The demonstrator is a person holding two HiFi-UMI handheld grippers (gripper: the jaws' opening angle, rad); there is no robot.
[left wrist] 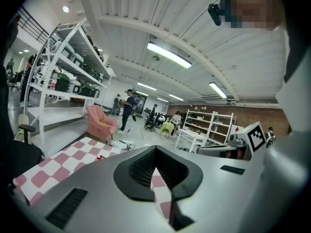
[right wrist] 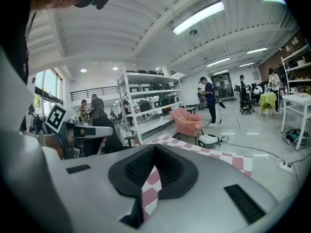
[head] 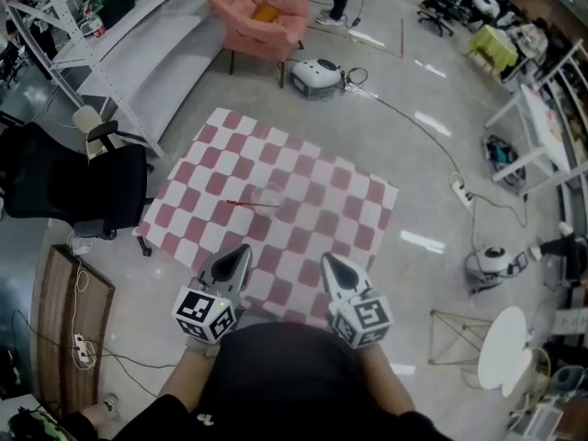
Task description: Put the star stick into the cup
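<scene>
Jaws on the left gripper (head: 241, 252) and right gripper (head: 330, 261) are closed and empty; the star stick (head: 250, 204) lies on the checkered cloth (head: 349, 211), so pickup and insertion remain.

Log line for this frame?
left gripper: shut, empty | right gripper: shut, empty | red stick: lying on checkered mat, untouched | cup: not discernible

Black top (head: 276, 375); grey grippers (head: 241, 252) (head: 329, 263) (marker cubes (head: 206, 313))

I see a pink-and-white checked mat (head: 322, 219), a thin red stick (head: 250, 204) on it, and a salmon-pink armchair (head: 248, 21).
</scene>
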